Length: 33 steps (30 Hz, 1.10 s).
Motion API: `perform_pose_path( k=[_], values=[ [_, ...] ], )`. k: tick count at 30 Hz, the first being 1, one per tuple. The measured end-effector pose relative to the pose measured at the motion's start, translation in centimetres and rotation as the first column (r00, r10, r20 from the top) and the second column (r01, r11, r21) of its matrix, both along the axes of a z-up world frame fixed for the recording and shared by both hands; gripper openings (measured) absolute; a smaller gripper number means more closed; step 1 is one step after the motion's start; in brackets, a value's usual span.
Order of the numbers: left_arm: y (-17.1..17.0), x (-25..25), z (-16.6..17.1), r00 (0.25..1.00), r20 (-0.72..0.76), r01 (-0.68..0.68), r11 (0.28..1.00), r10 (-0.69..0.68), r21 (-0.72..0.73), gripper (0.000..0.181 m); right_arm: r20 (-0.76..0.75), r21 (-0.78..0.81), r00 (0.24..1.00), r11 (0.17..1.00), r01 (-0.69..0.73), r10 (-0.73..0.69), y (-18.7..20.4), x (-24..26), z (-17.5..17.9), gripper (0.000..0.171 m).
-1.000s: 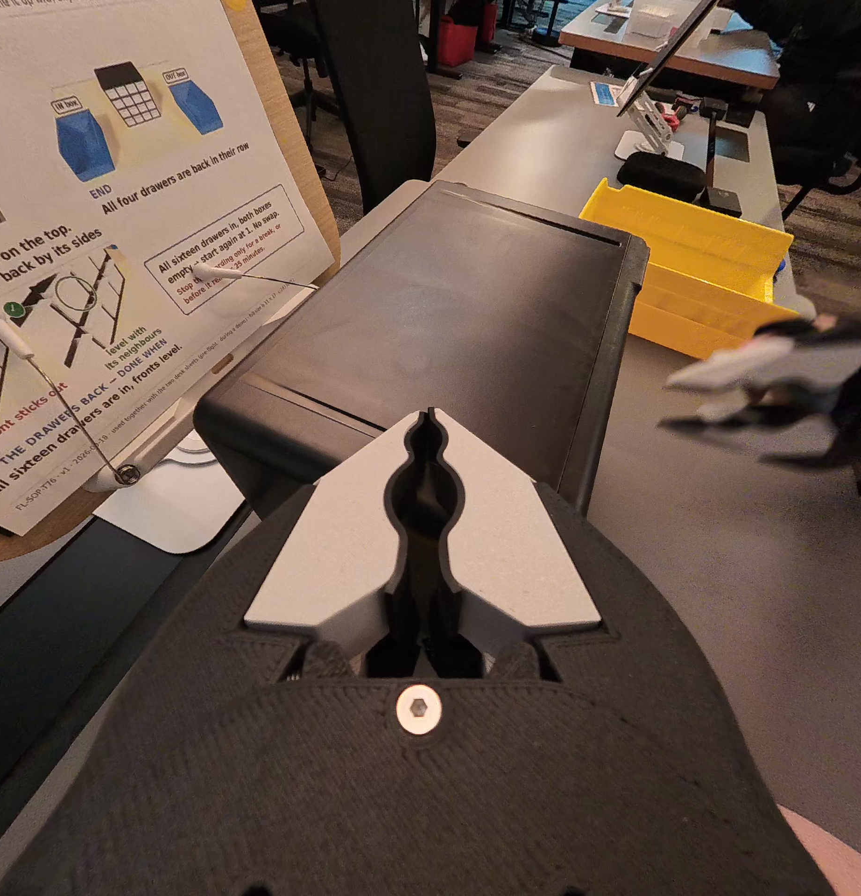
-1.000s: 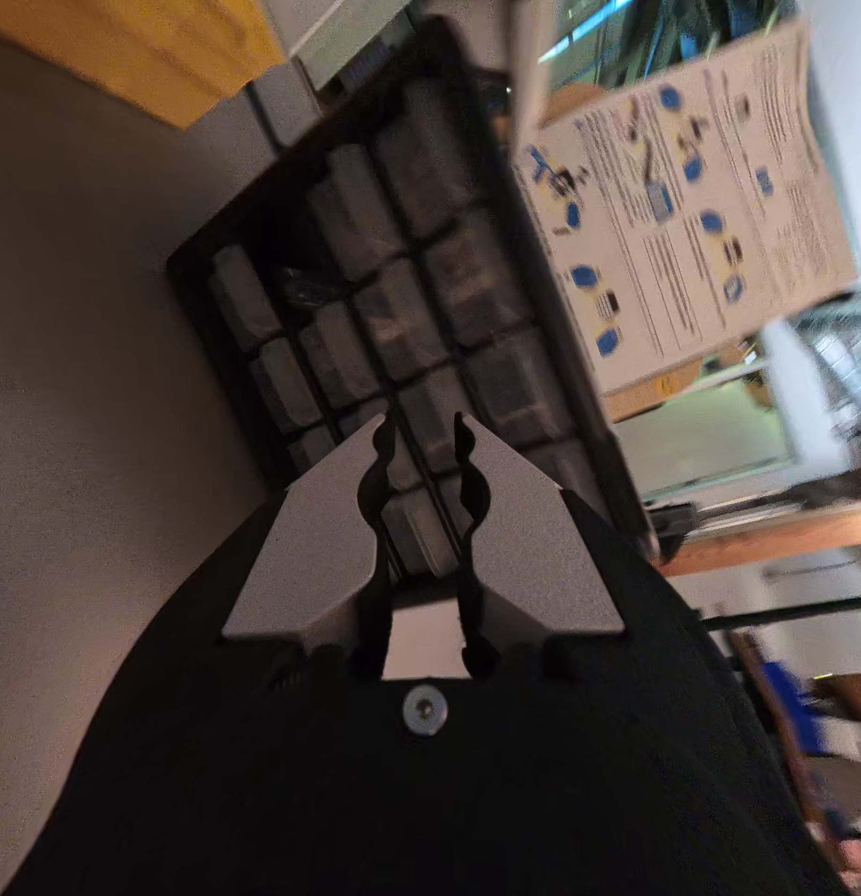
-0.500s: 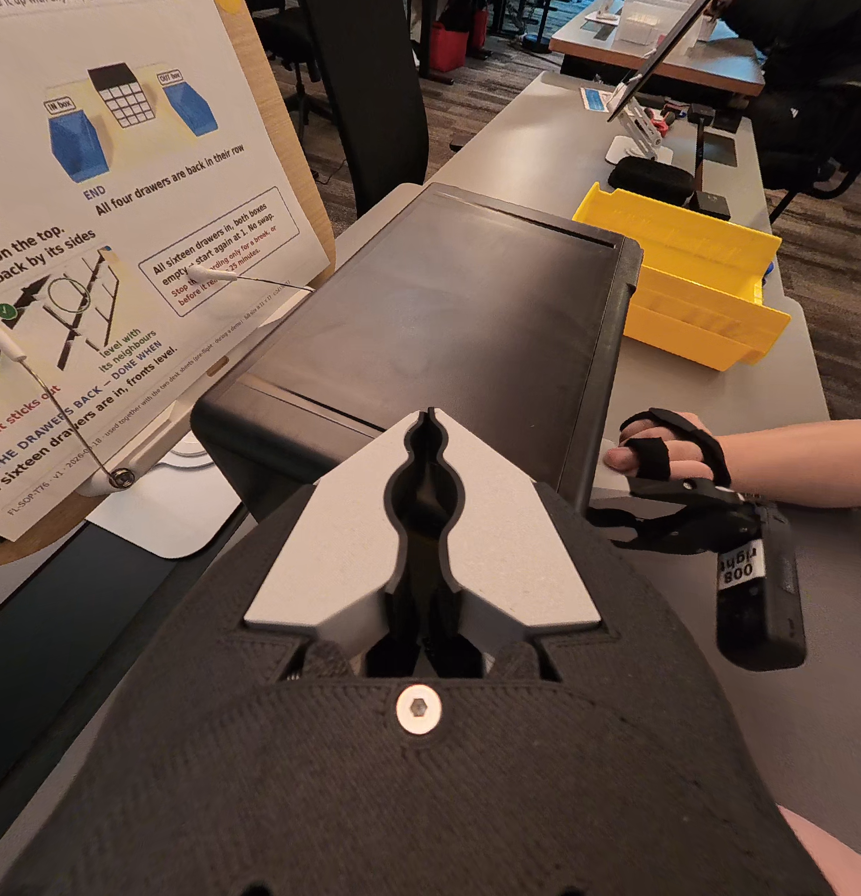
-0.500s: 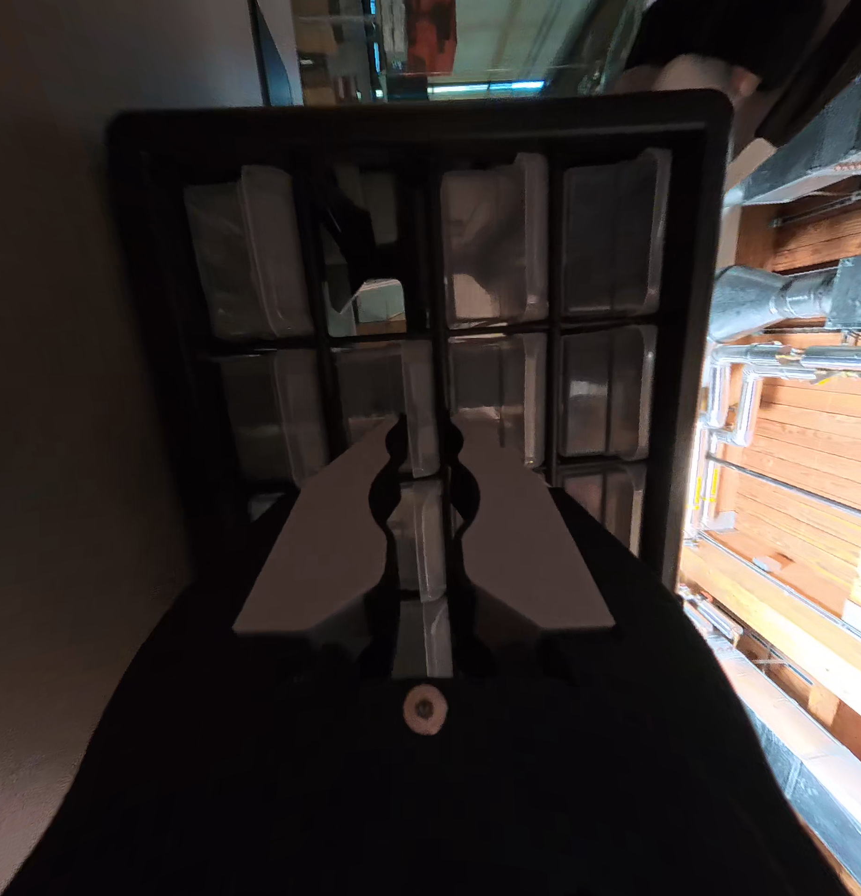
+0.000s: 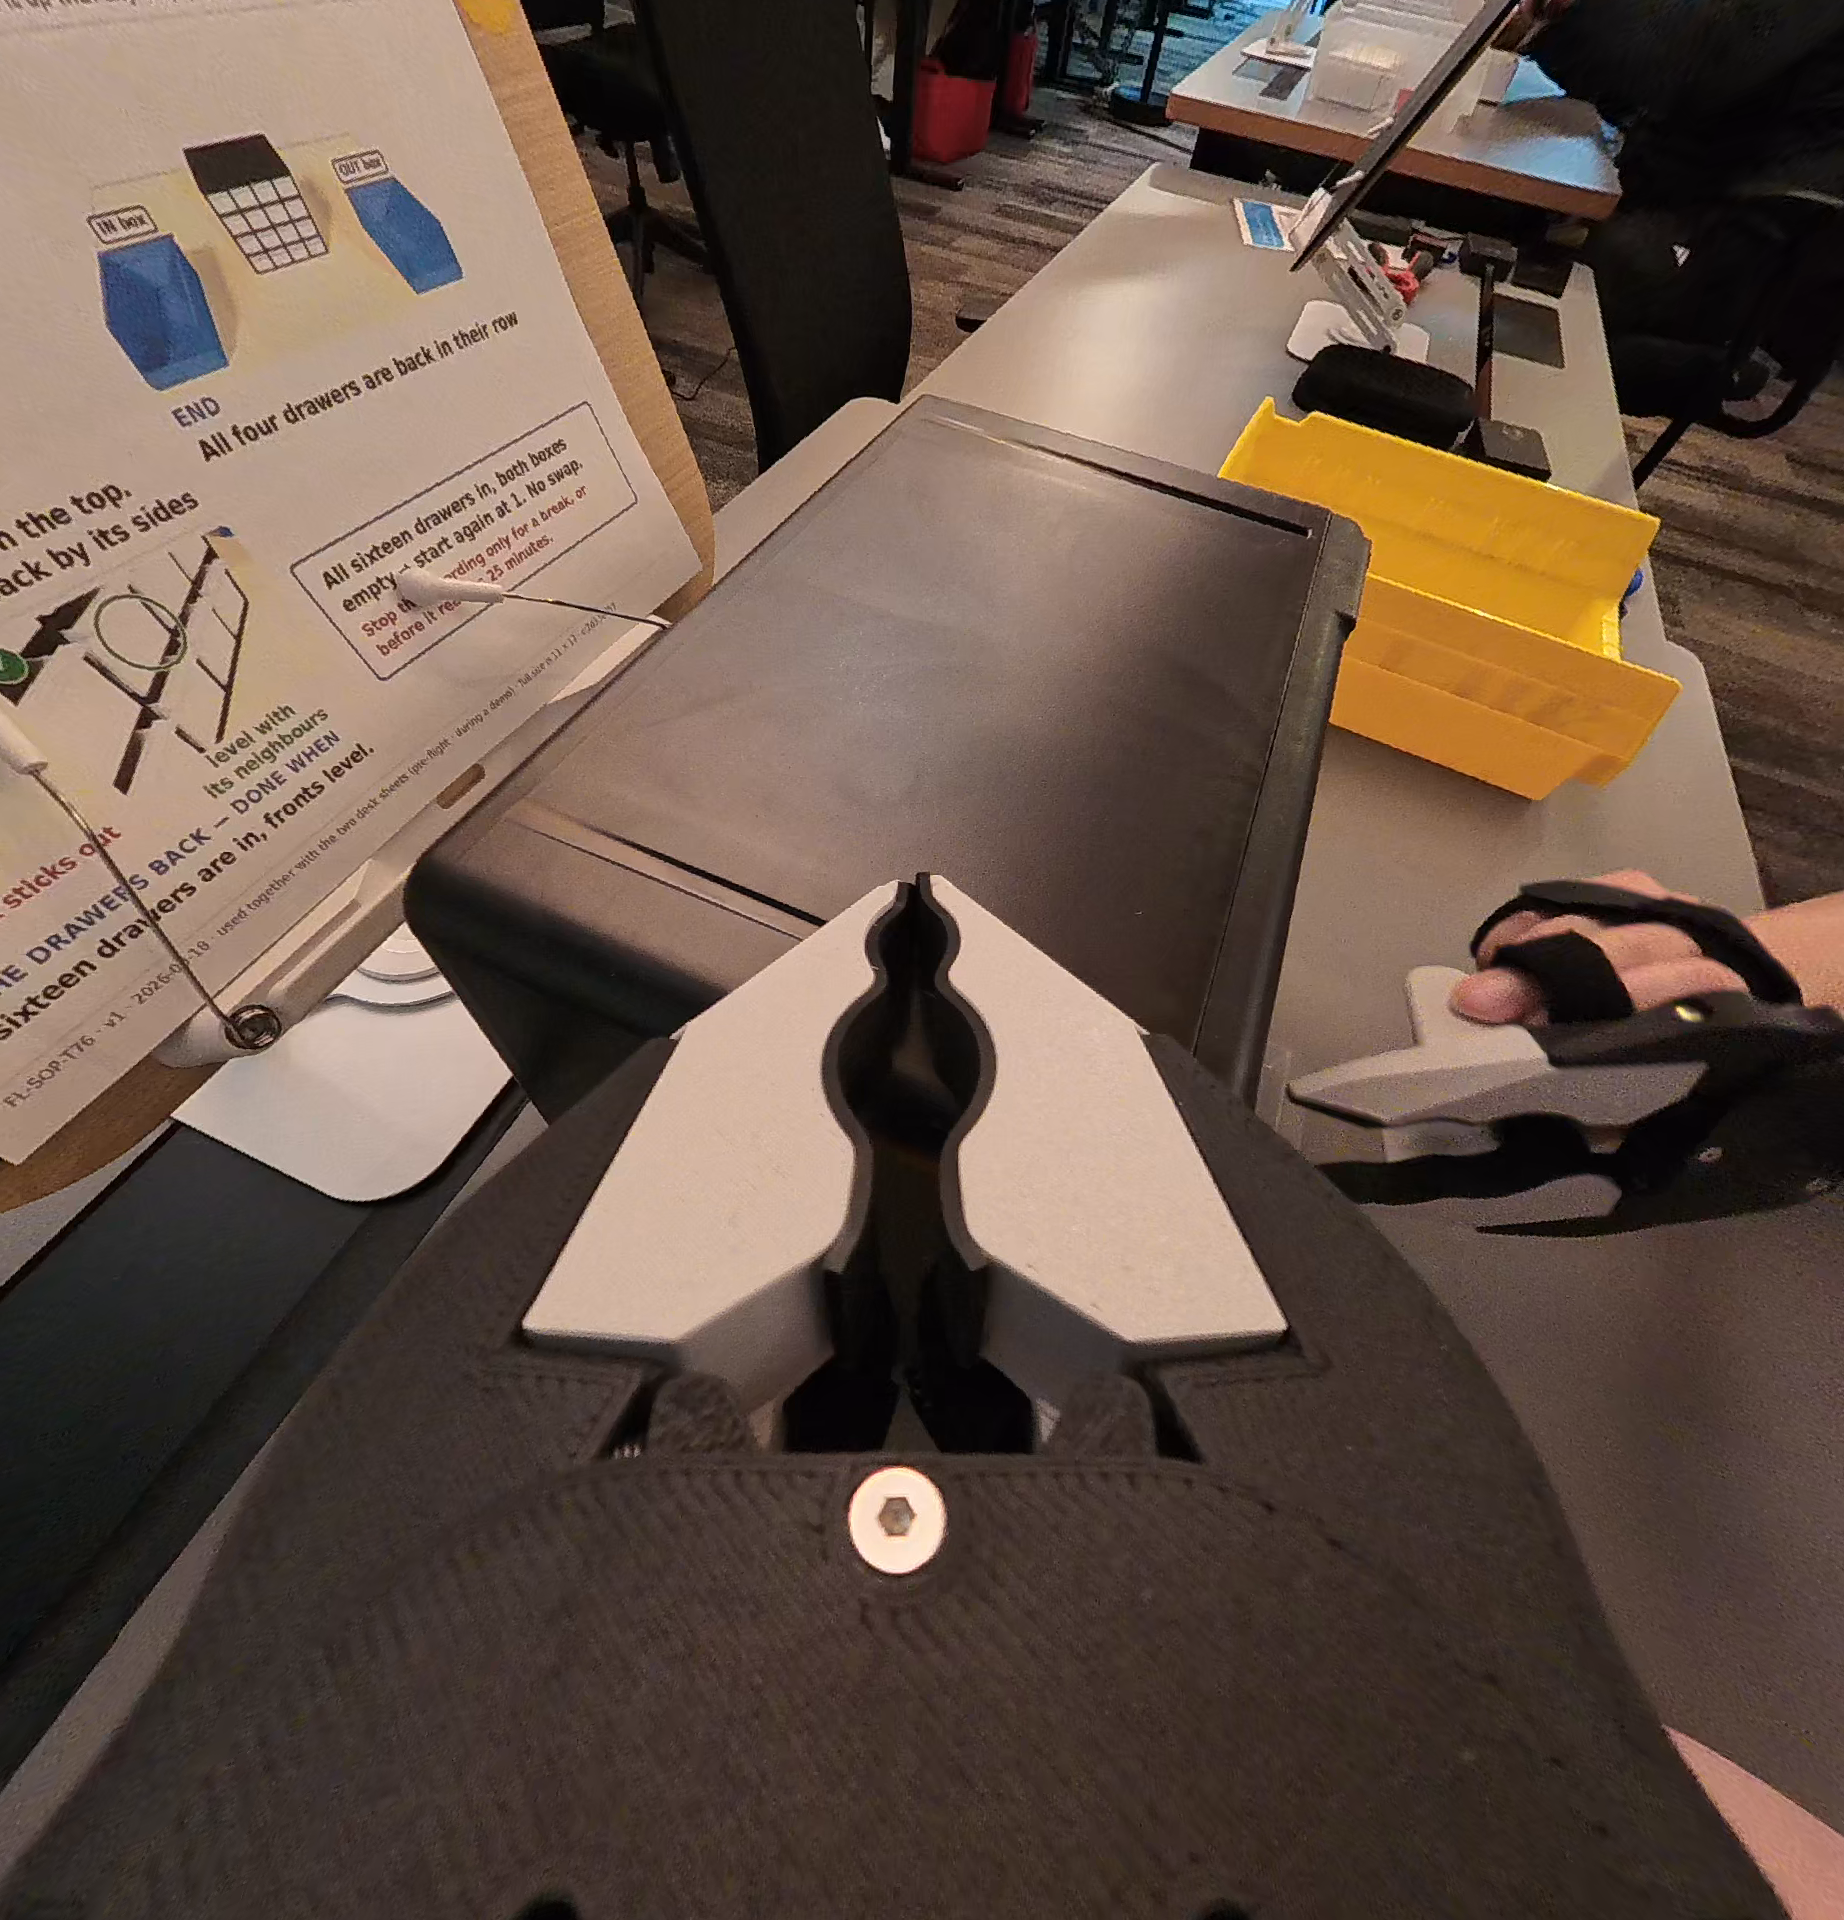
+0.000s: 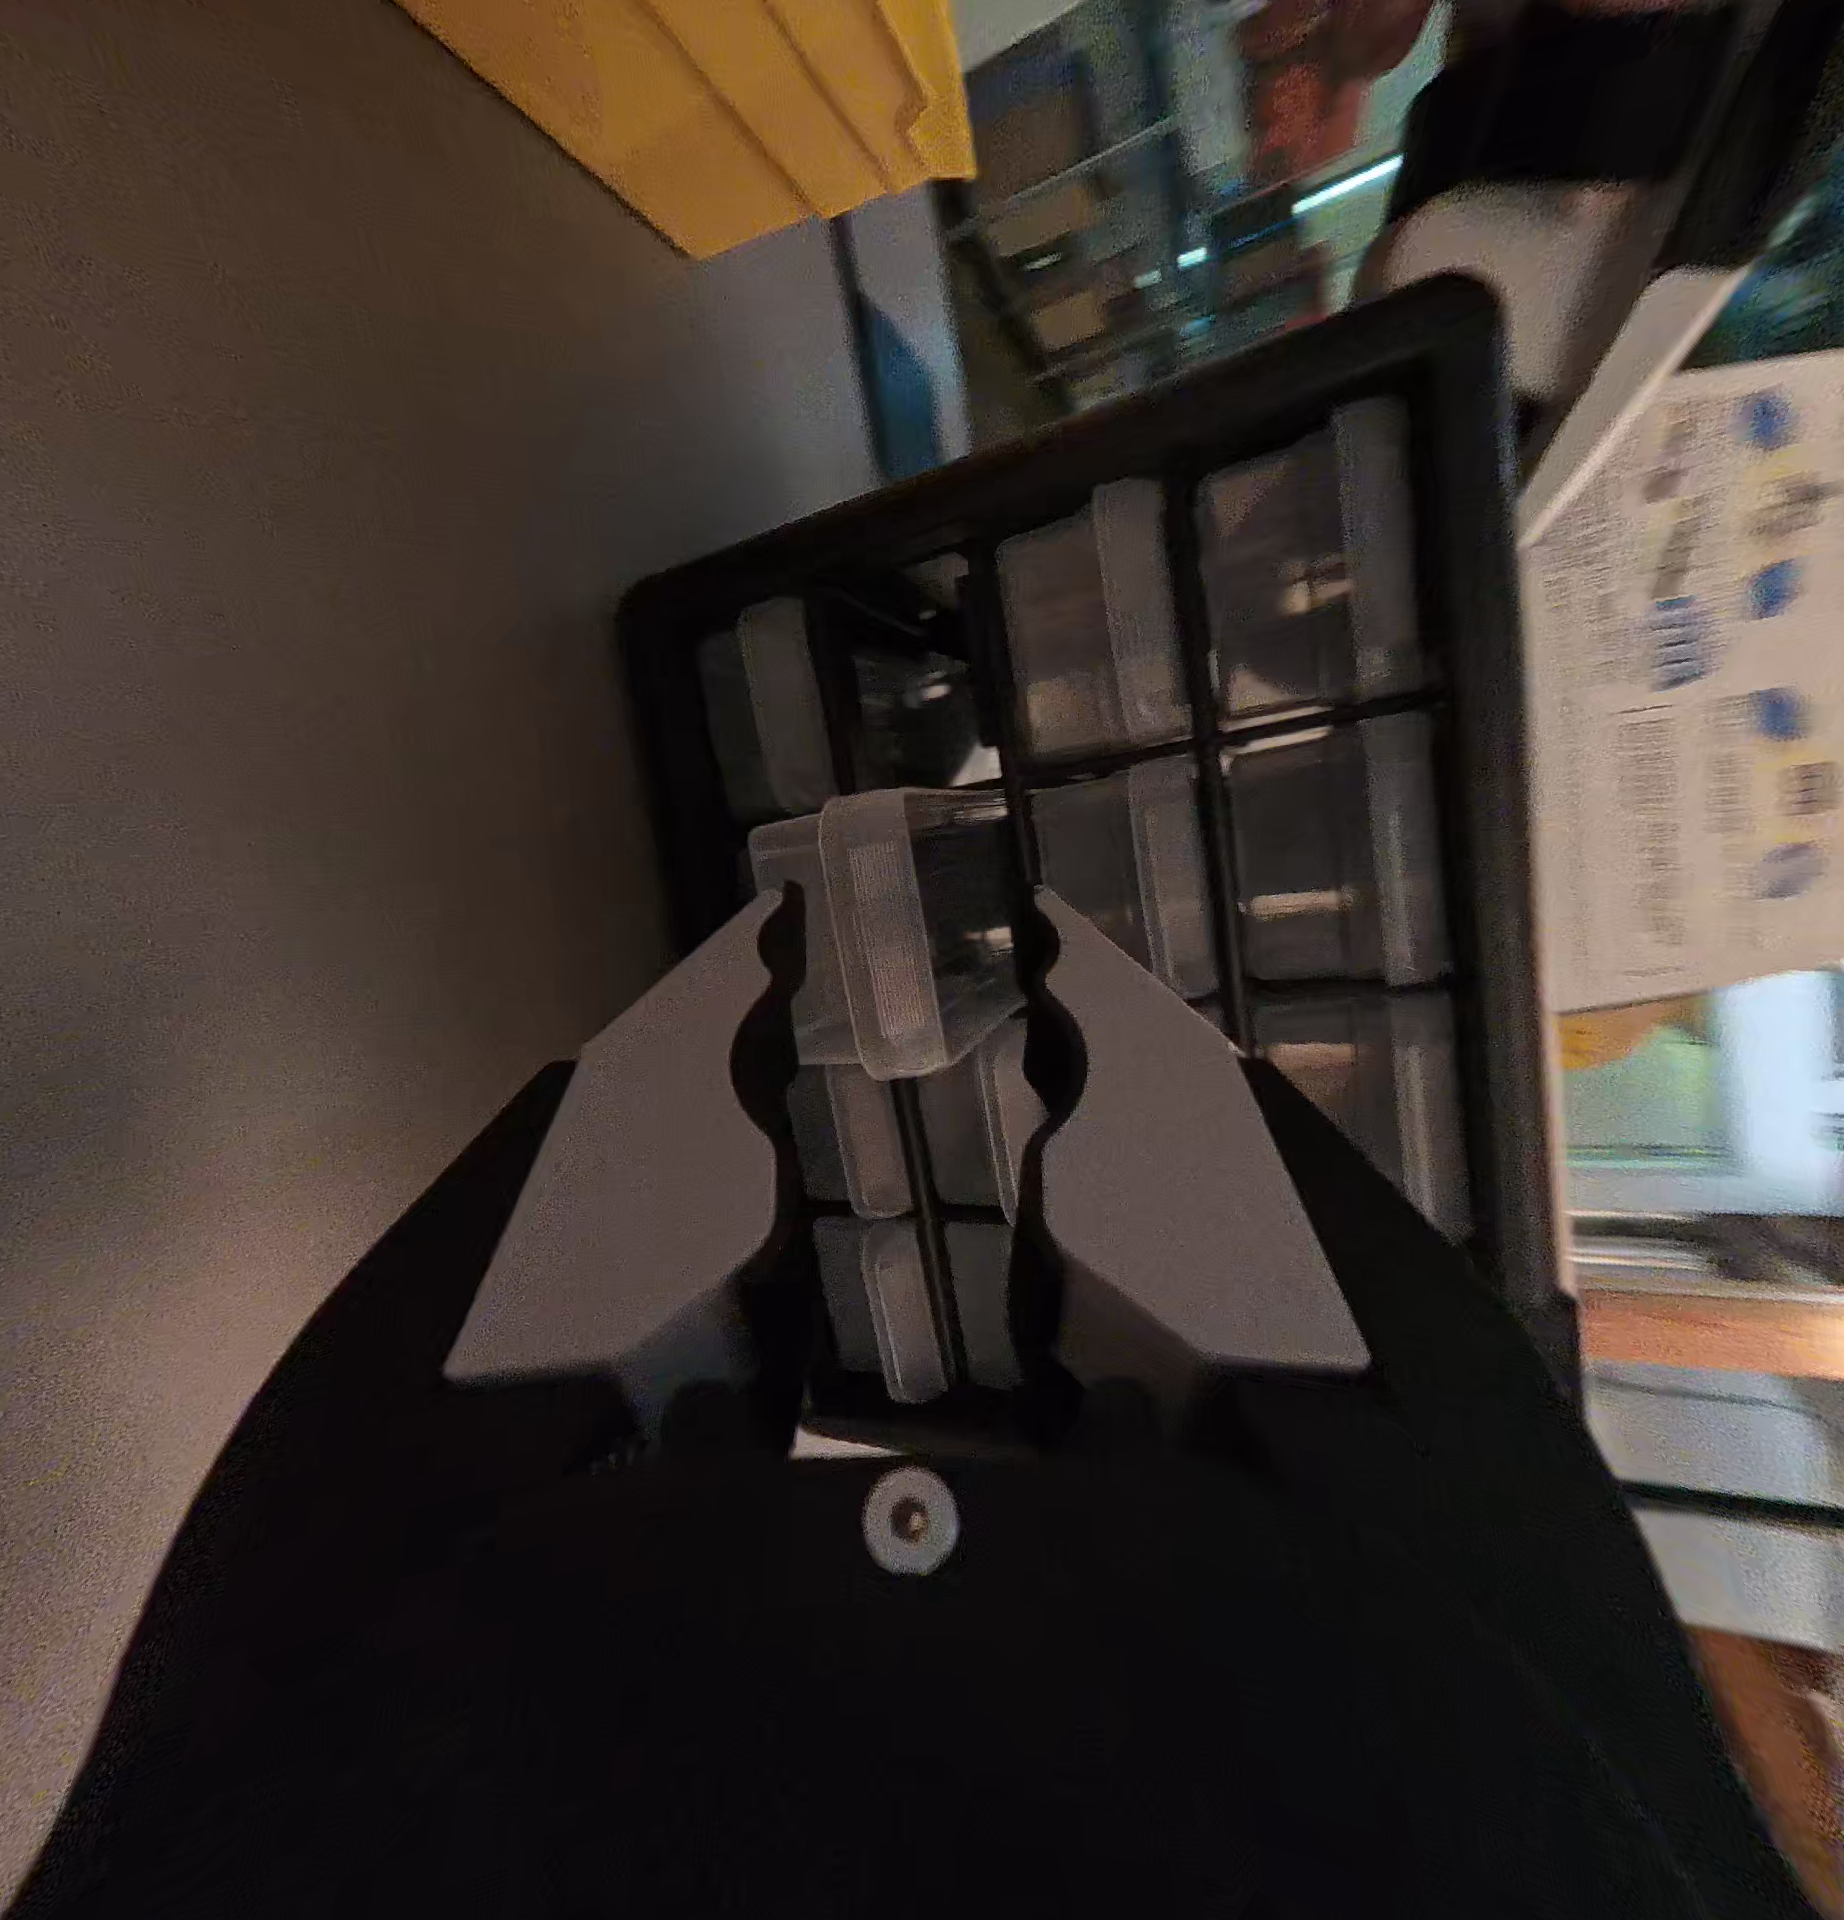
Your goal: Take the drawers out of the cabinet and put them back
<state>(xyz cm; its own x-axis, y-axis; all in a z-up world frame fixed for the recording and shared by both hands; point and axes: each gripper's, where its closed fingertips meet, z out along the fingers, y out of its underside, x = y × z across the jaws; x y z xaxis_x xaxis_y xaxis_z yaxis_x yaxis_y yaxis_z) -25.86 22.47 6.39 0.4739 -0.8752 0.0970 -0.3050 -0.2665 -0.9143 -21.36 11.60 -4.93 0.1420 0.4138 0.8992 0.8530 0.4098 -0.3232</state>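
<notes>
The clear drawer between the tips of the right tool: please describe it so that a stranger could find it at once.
Look at the black cabinet on the grey table, seen sideways in the right wrist view. Its front is a grid of clear drawers. The drawer you want lies between the fingers of the open right tool; unlike its neighbours, which sit flush, it sticks out of the frame.

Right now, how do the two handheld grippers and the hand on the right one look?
Both grippers share one design: a textured black printed body with a silver hex screw in the middle, and two light grey fingers with wavy, scalloped inner edges. This shows on the left gripper and the right gripper. The hand on the right gripper has black finger straps; no sleeve shows.
</notes>
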Motion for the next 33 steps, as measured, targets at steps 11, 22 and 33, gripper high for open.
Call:
perform_pose_path(
  k=[11, 22, 33],
  values=[
    [0.0, 0.0, 0.0, 1.000, 0.002, 0.001, 1.000, -0.001, 0.000, 0.000, 0.186, -0.631, 0.981, 0.772, 0.077, 0.055, 0.4, 0.9, -2.5, 0.017],
    [0.0, 0.0, 0.0, 1.000, 0.005, 0.002, 1.000, -0.002, -0.004, 0.000, 0.122, -0.757, 0.986, 0.653, 0.016, 0.118, -4.9, 1.0, -1.9, 0.015],
    [-0.7, 0.3, 0.0, 0.999, 0.013, 0.044, 0.999, -0.044, -0.012, 0.000, -0.113, -0.782, 0.993, 0.614, -0.105, 0.026, -7.7, 3.2, 1.4, 0.017]
  ],
)
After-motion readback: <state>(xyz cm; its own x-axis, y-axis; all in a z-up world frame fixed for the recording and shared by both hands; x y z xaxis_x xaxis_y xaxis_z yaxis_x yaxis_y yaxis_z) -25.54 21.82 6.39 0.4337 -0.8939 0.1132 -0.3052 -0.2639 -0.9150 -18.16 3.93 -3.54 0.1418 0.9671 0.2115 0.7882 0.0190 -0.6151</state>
